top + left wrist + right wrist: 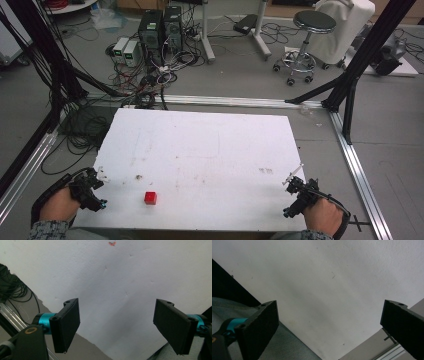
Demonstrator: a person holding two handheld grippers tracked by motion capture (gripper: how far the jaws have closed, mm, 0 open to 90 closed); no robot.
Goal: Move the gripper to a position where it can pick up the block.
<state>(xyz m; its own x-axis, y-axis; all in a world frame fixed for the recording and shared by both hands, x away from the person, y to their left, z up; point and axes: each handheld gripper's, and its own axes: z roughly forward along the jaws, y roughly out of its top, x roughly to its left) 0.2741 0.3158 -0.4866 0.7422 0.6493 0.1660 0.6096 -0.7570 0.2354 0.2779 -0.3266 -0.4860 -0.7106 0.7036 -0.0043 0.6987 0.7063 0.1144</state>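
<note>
1. the red block (150, 198) sits on the white counter (210, 150) near its front edge, left of the middle, well apart from both grippers.
2. the left gripper (91, 187) hovers at the front left corner, its jaws wide apart and holding nothing; it is the nearer one, so it looks best placed to fetch the block.
3. the right gripper (296, 192) waits at the front right corner, jaws also spread and empty.
4. to do it well: swing the left gripper over the block, keep the jaws apart, square them to two flat faces, lower until they straddle it, then close gently so it doesn't skid.
</note>
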